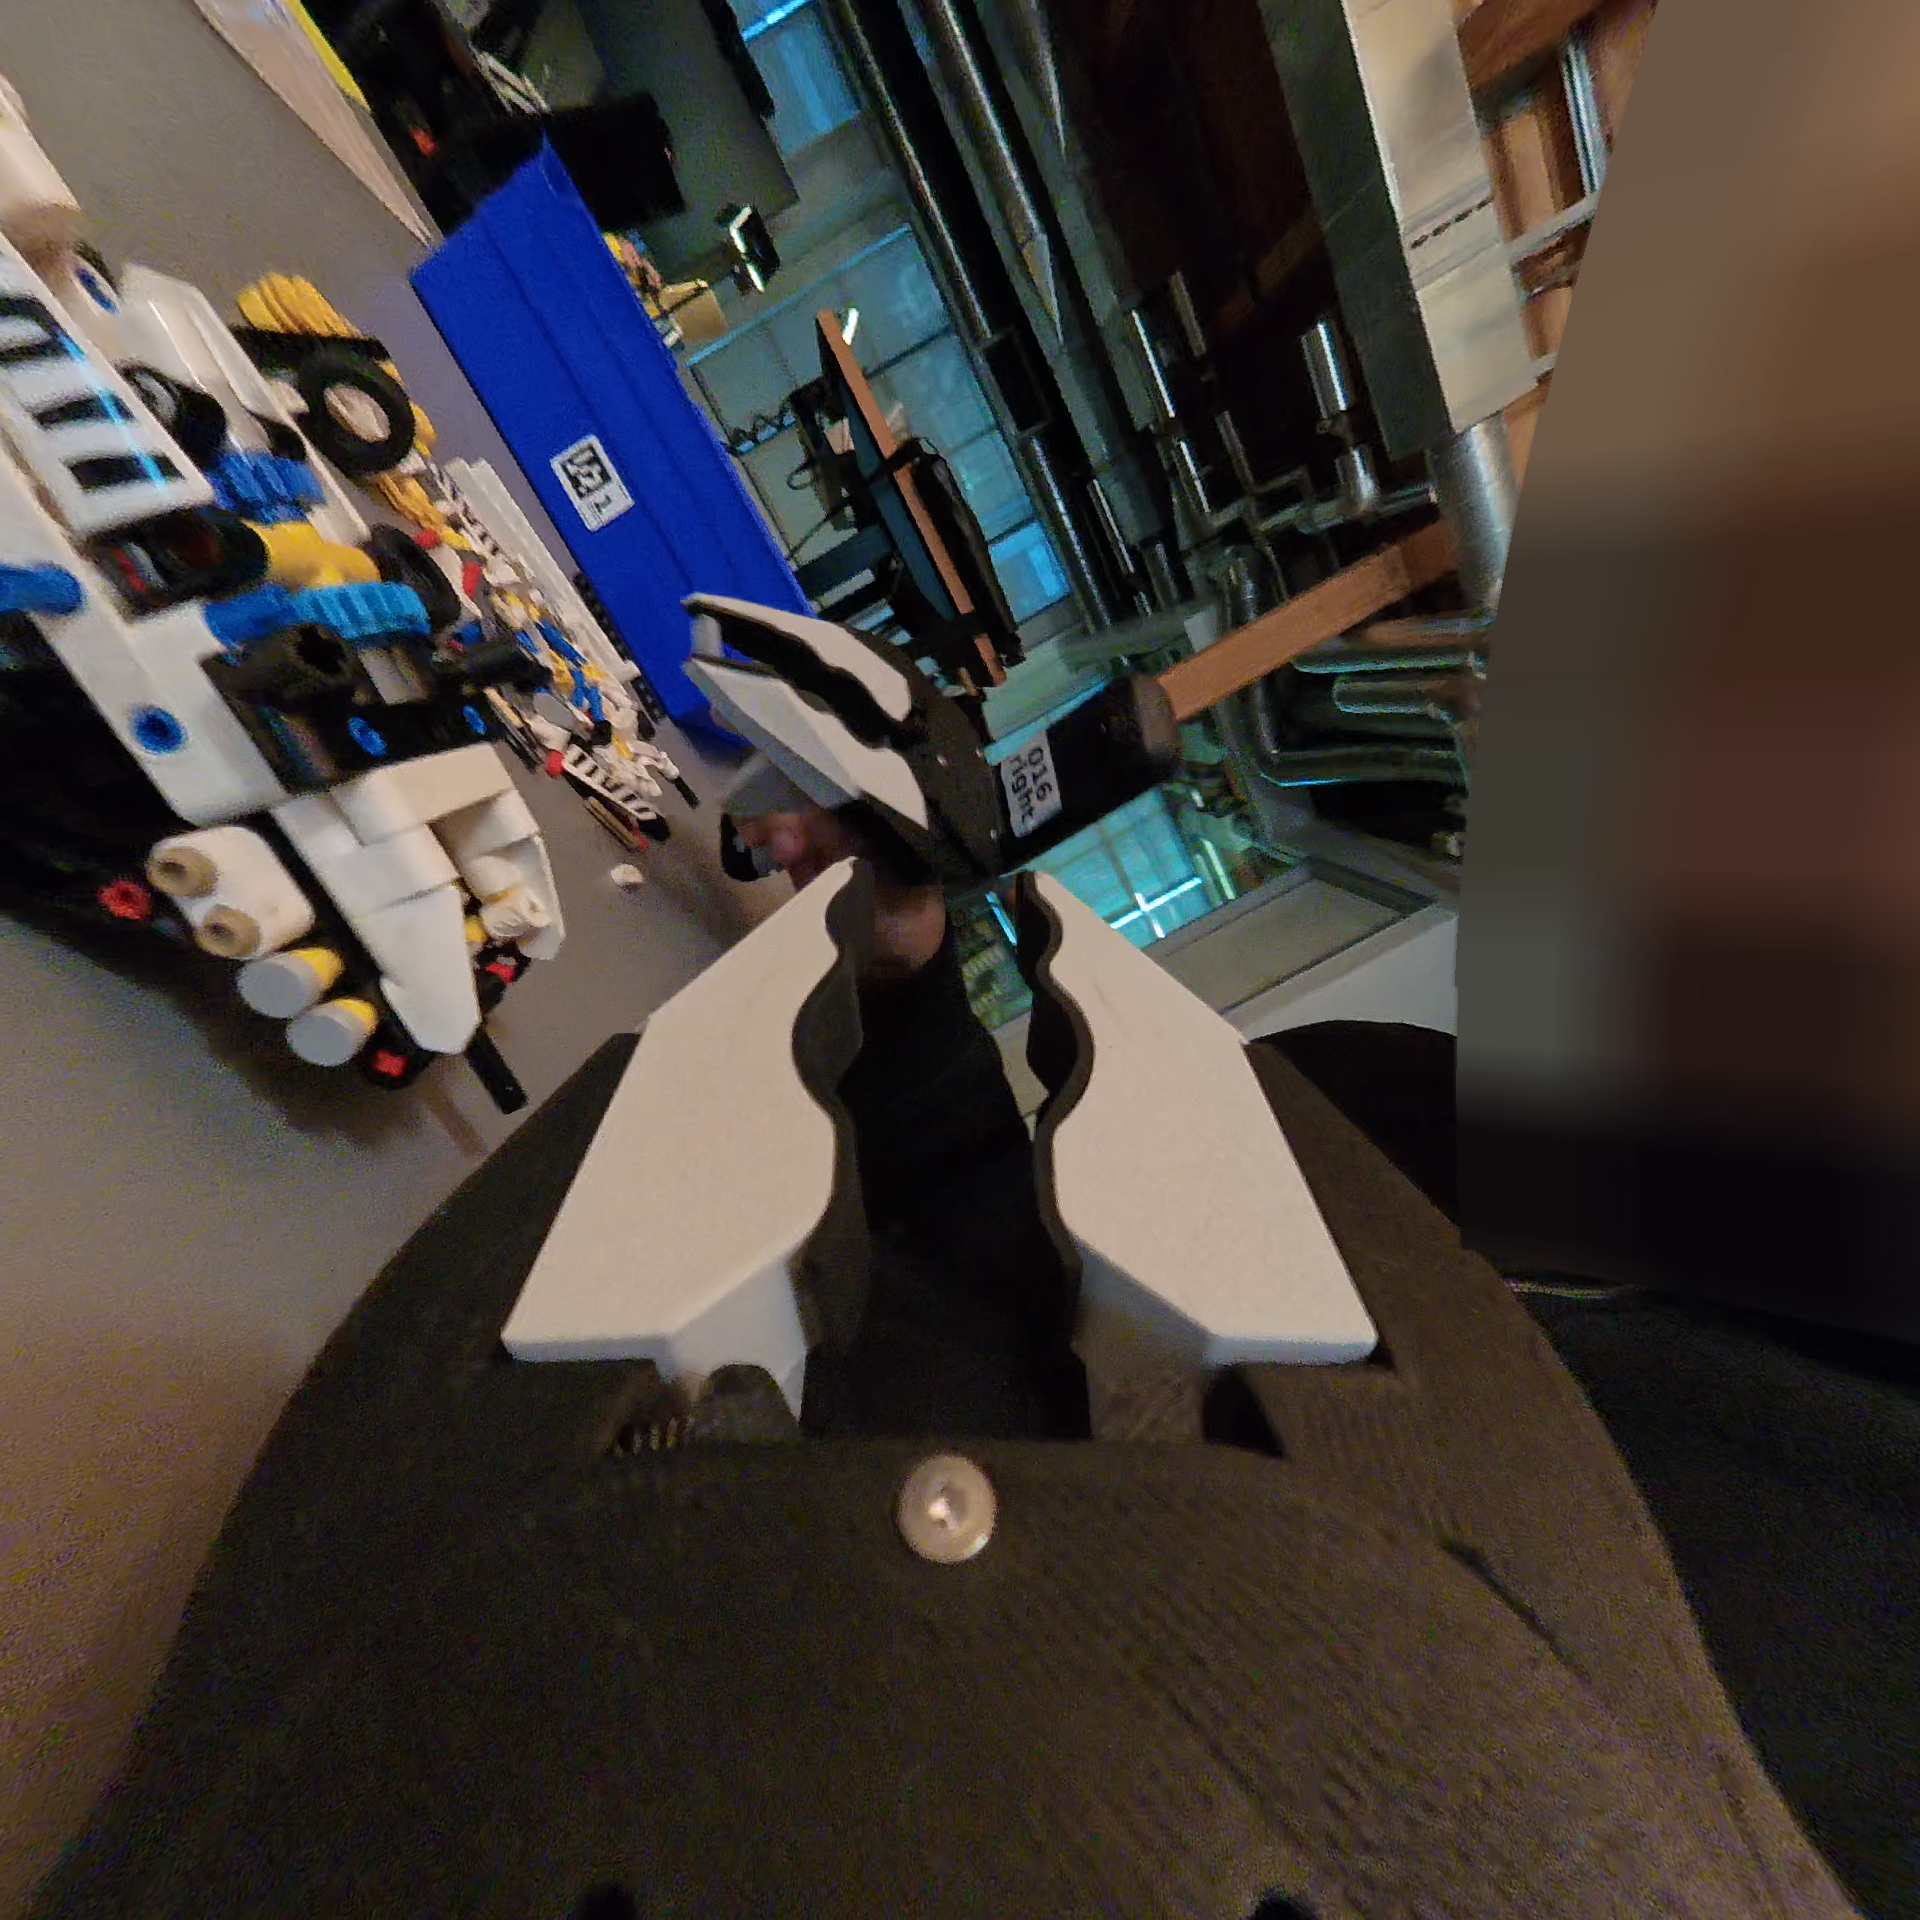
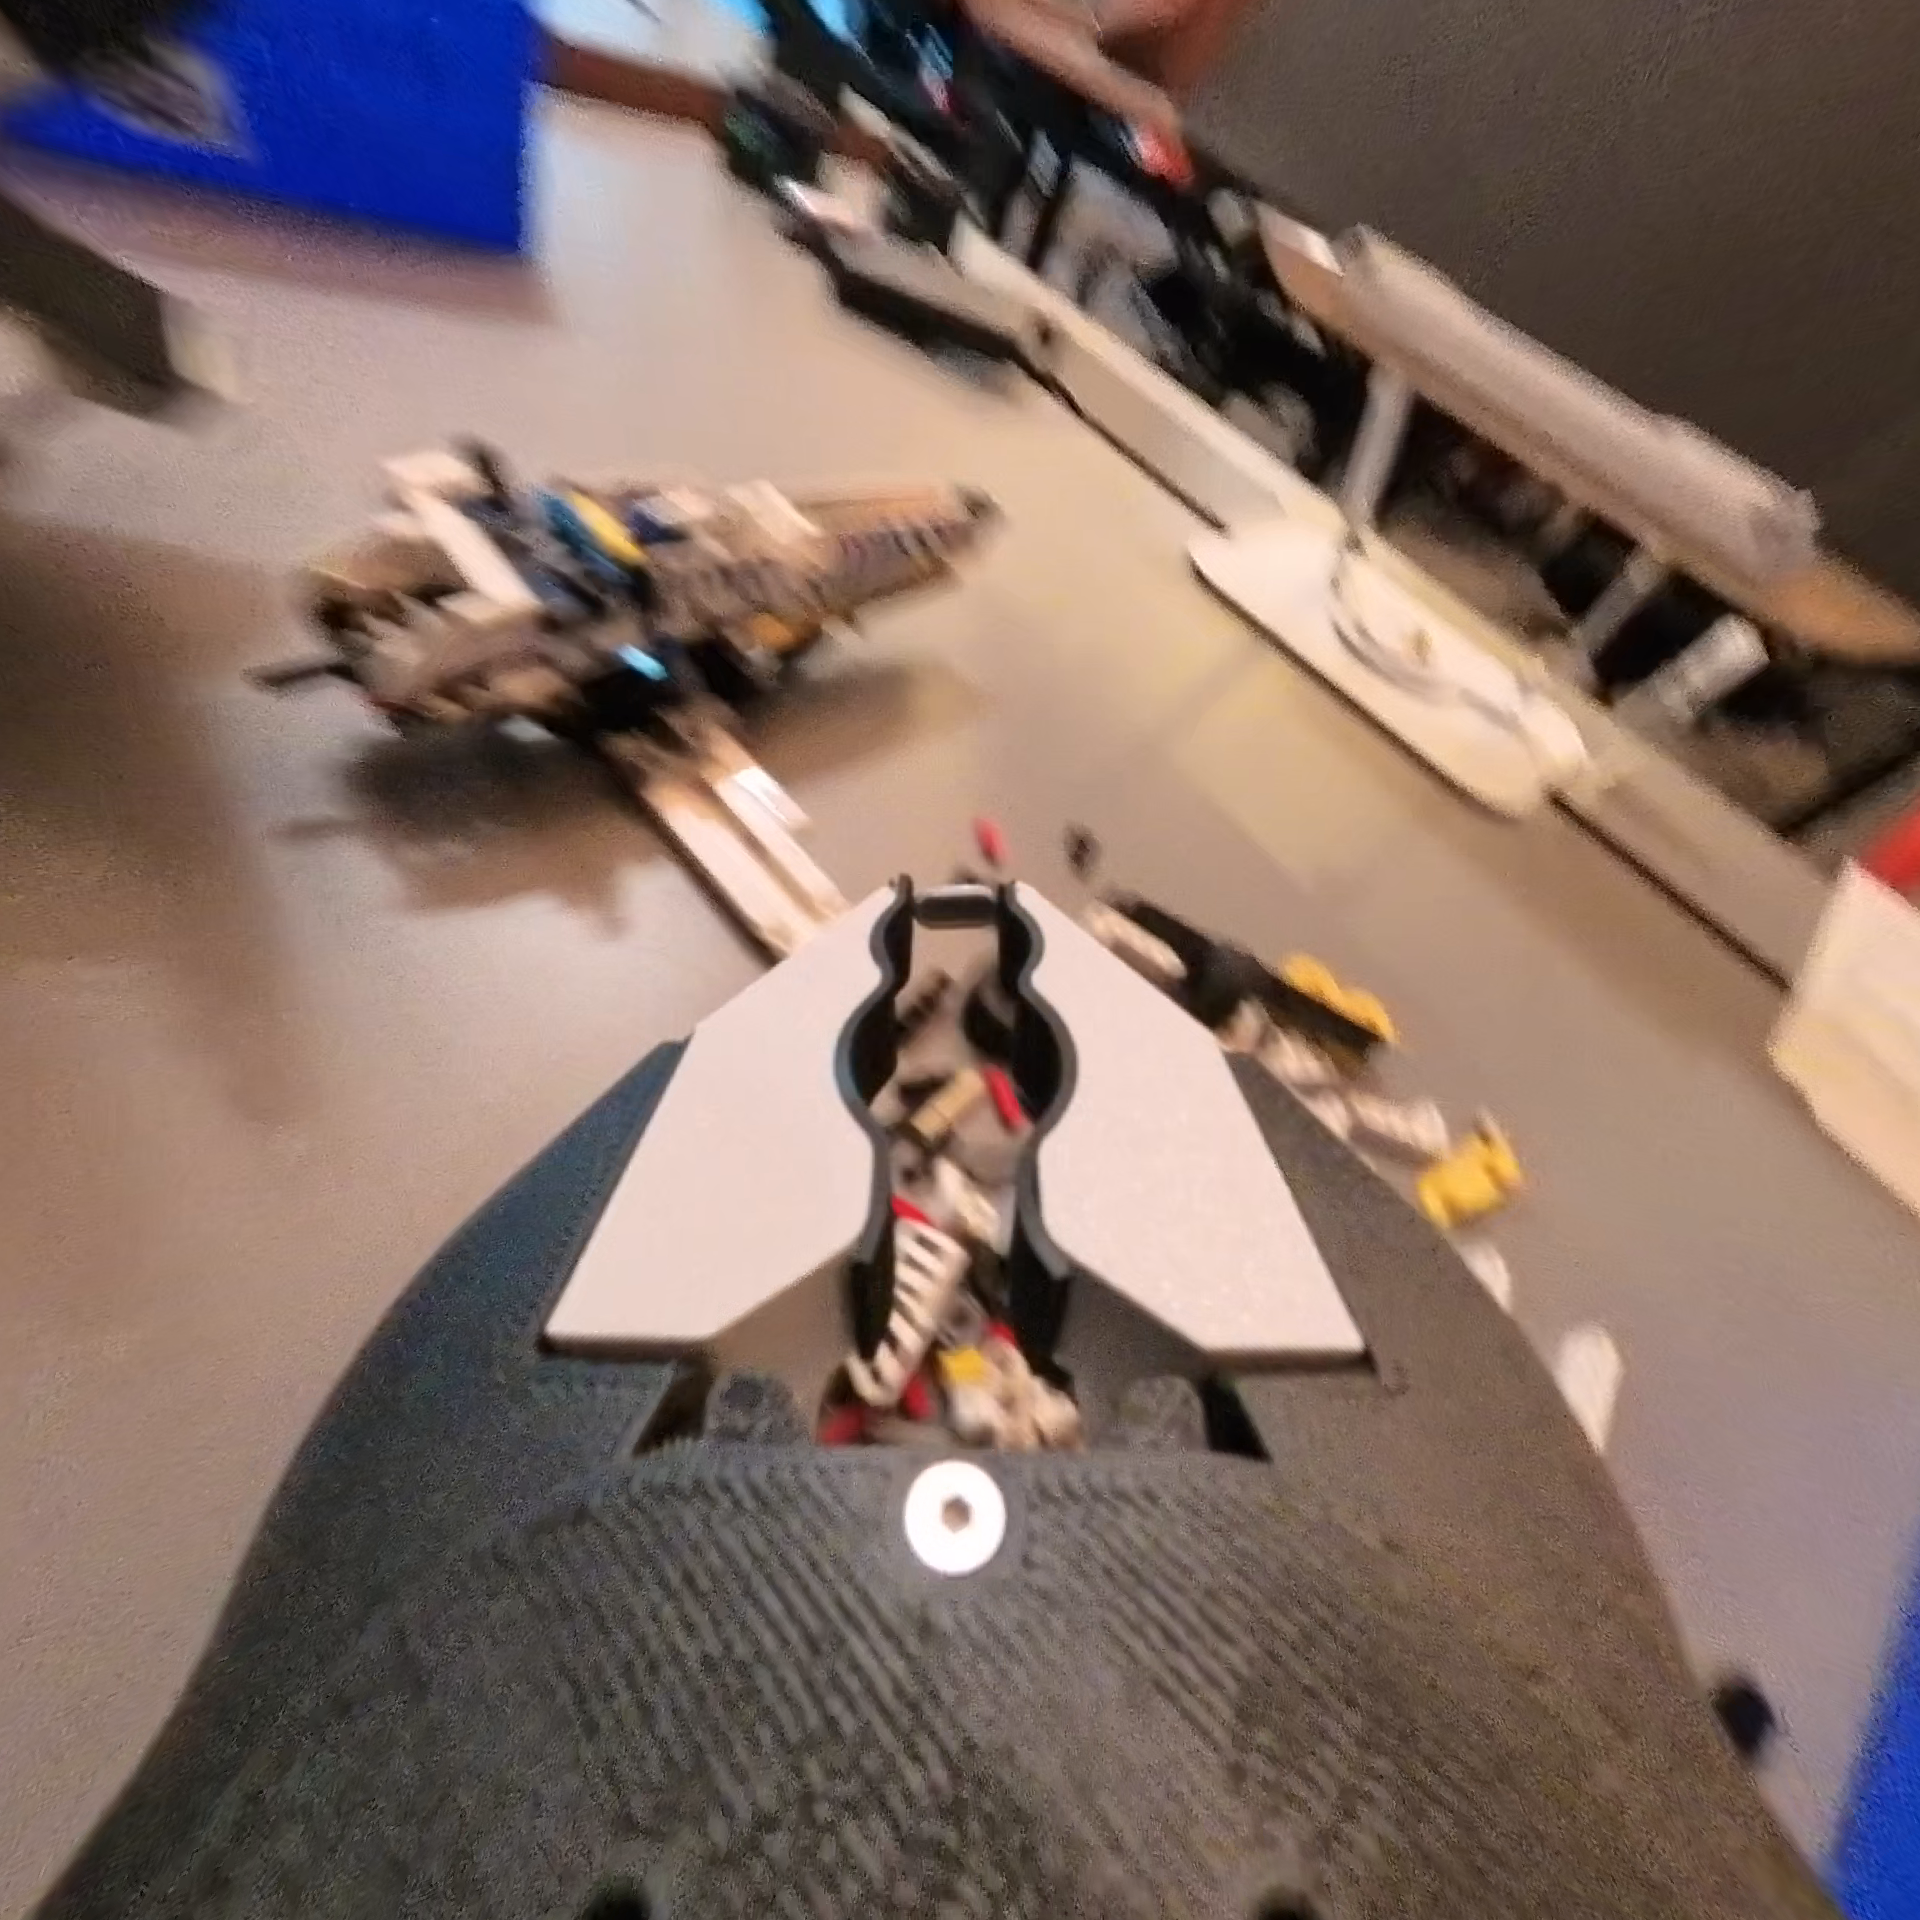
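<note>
The left gripper [image 1: 940, 894] is raised clear of the counter [image 1: 156, 1299] with its fingers [image 1: 1101, 997] a moderate way apart and nothing between them; only a dark sleeve and the room behind show through the gap. Just beyond its tips the right gripper [image 1: 790, 675] hangs in the air, well apart from the counter surface. In its own view the right gripper [image 2: 956, 902] has its fingers narrowed onto a small dark pin [image 2: 956, 902] that lies crosswise at the very tips, with both fingertips seeming to press on its ends; the picture is blurred, so the exact shape of the piece cannot be told. Below and between the fingers lies a scatter of loose building pieces [image 2: 935, 1278] in white, black, red and yellow, with a yellow piece [image 2: 1465, 1184] off to the right. Farther off on the counter stands a large half-built toy vehicle [image 1: 208, 675], white and black with blue gears, yellow parts and black tyres; it looks partly assembled, with many loose pieces lying beside it. A blue bin [image 1: 582, 416] stands behind the vehicle. As the pictures show it, one small pin is off the pile and in the right fingers, the left fingers hold nothing, and the vehicle and the heap of parts lie untouched by either gripper.
</note>
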`<state>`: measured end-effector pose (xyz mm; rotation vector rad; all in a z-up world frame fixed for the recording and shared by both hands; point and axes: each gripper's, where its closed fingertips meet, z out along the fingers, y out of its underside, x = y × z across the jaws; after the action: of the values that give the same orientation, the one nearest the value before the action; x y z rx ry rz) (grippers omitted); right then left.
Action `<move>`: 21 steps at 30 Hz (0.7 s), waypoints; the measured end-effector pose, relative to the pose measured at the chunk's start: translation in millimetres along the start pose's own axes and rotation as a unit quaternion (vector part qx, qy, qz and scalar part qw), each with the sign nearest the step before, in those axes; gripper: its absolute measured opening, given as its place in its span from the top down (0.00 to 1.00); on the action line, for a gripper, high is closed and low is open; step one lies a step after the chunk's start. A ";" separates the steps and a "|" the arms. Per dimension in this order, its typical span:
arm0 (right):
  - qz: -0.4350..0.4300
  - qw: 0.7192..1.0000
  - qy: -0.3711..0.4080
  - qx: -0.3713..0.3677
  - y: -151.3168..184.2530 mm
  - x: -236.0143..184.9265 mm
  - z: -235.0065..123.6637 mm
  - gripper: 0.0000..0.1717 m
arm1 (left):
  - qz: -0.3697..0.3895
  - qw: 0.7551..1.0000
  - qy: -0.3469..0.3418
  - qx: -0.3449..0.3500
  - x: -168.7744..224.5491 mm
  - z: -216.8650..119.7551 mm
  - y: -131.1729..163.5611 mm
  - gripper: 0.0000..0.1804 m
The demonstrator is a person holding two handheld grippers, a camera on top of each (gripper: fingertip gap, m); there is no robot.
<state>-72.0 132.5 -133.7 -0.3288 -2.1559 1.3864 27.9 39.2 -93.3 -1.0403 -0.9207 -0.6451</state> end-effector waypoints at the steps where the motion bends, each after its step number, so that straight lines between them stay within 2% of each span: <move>1: 0.019 0.999 0.022 -0.028 14.8 15.8 -0.7 0.92 | 0.010 1.000 -0.008 0.003 -1.3 -2.6 -1.8 0.85; 6: 0.067 0.994 0.047 -0.075 43.4 50.8 2.1 0.92 | 0.074 0.995 -0.057 0.023 -4.5 -15.0 -13.6 0.82; 8: 0.072 0.993 0.046 -0.081 46.8 54.8 6.4 0.88 | 0.108 0.989 -0.094 0.027 -8.4 -20.5 -17.8 0.81; 11: 0.094 0.992 0.042 -0.078 46.5 56.2 10.3 0.79 | 0.169 0.971 -0.169 0.026 -17.1 -32.1 -24.6 0.81; 13: 0.110 0.991 0.044 -0.065 42.6 57.8 8.8 0.77 | 0.220 0.948 -0.230 0.025 -23.5 -43.1 -30.8 0.81; 15: 0.121 0.991 0.045 -0.037 33.2 58.4 4.8 0.75 | 0.278 0.912 -0.301 0.022 -30.8 -57.3 -39.5 0.79; 16: 0.125 0.991 0.044 -0.019 26.1 57.9 2.4 0.73 | 0.312 0.886 -0.341 0.019 -34.0 -65.3 -44.8 0.79; 18: 0.136 0.989 0.043 0.028 8.1 54.6 -2.7 0.67 | 0.392 0.820 -0.416 0.008 -38.1 -79.8 -56.0 0.77; 20: 0.140 0.987 0.039 0.067 -9.6 46.8 -5.7 0.57 | 0.464 0.739 -0.488 -0.002 -40.8 -92.1 -67.8 0.79; 21: 0.132 0.988 0.034 0.077 -16.9 40.5 -5.5 0.54 | 0.488 0.710 -0.507 0.002 -40.2 -94.7 -72.8 0.79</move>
<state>-100.6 148.6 -104.1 -0.6088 -1.9893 1.6517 -19.8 -75.1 -116.6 -1.6970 -1.0705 0.9515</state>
